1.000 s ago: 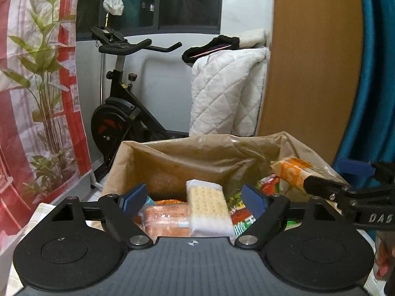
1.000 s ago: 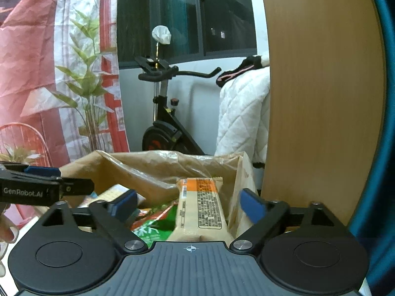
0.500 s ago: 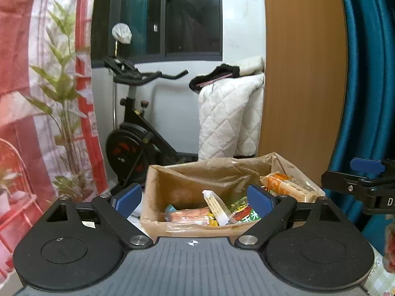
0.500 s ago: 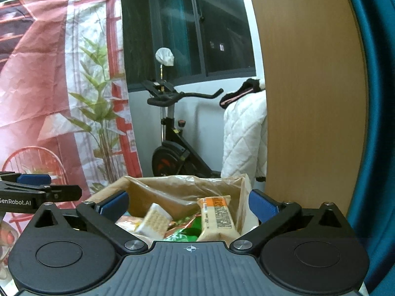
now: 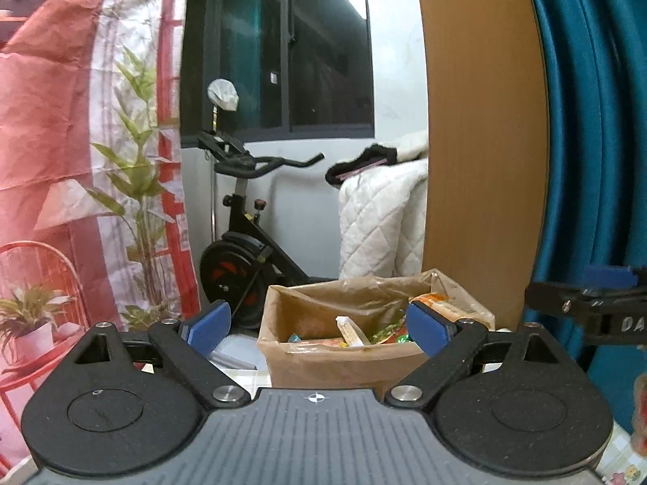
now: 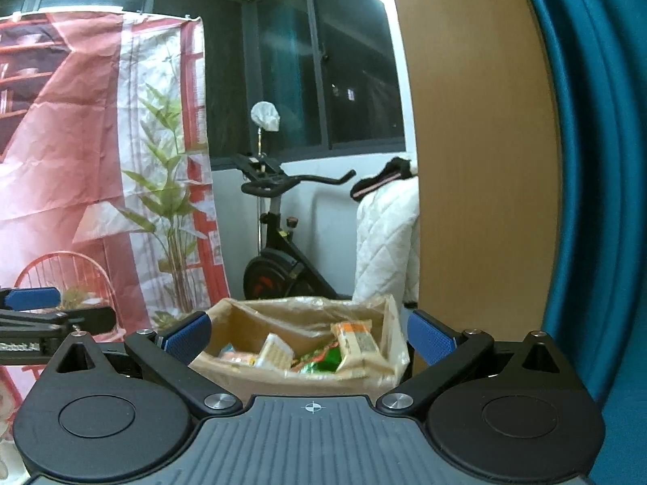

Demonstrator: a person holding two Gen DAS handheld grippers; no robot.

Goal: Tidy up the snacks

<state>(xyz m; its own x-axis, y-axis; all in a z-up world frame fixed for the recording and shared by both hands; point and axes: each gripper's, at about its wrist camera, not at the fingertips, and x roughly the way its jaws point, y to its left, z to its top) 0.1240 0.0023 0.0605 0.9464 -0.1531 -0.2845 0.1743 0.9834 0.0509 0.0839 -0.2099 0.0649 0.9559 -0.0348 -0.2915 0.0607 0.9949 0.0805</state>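
The left gripper [image 5: 319, 325] and the right gripper [image 6: 309, 333] both hung with blue-padded jaws spread wide, holding nothing. Beyond them sat a brown paper-lined cardboard box [image 5: 343, 359] holding the snacks: a pale cracker packet [image 6: 277, 351], an orange-labelled packet [image 6: 358, 343] and a green wrapper [image 6: 323, 359]. Behind it stood a black exercise bike [image 5: 246, 250].

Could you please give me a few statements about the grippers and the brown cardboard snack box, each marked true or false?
1. Both the left gripper and the right gripper are open and empty. True.
2. The brown cardboard snack box is empty. False: several snack packets lie inside it.
3. An orange-labelled snack packet leans at the box's right side. True.
4. The pale cracker packet is held between the right gripper's fingers. False: it rests inside the box.
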